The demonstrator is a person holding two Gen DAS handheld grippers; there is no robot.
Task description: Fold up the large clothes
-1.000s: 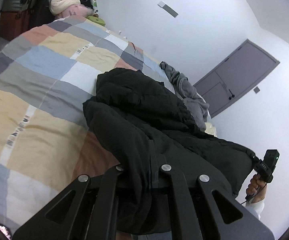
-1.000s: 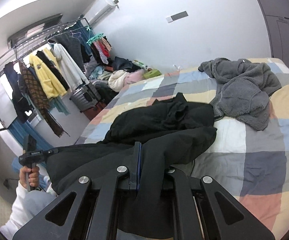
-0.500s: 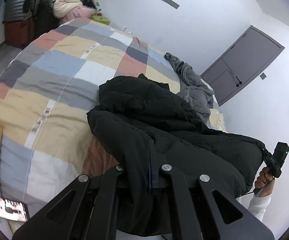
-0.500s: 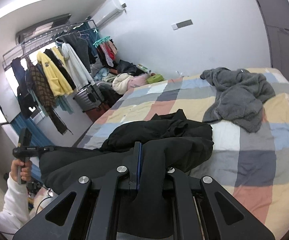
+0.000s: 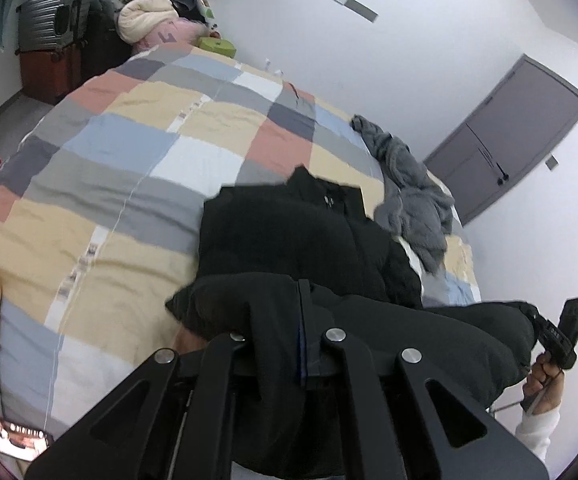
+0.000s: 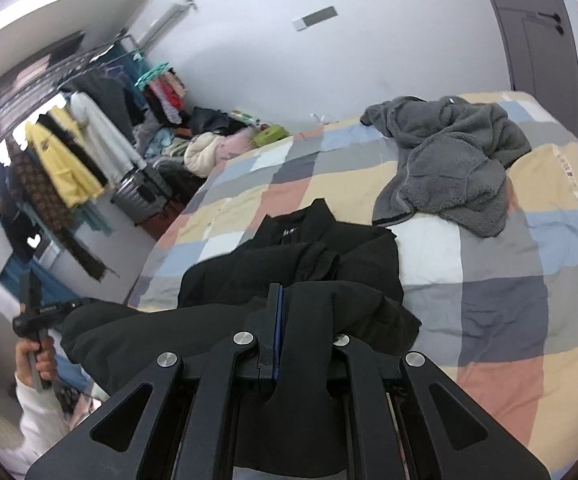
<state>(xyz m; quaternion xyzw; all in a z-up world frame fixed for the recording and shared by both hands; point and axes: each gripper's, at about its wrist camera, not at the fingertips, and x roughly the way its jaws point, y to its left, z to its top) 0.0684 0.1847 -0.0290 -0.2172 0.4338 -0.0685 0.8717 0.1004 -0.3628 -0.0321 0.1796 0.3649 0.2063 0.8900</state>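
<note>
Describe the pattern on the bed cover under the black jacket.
The bed cover is a patchwork of blue, grey, cream, pink and white blocks, clearest in the left wrist view.

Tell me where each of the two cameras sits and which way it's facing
Left wrist: on the left gripper, facing down across the bed toward the door; the right hand shows.
Right wrist: on the right gripper, facing the bed and clothes rack; the left hand shows.
Shared: black jacket clamped in both grippers, grey fleece, bed.
</note>
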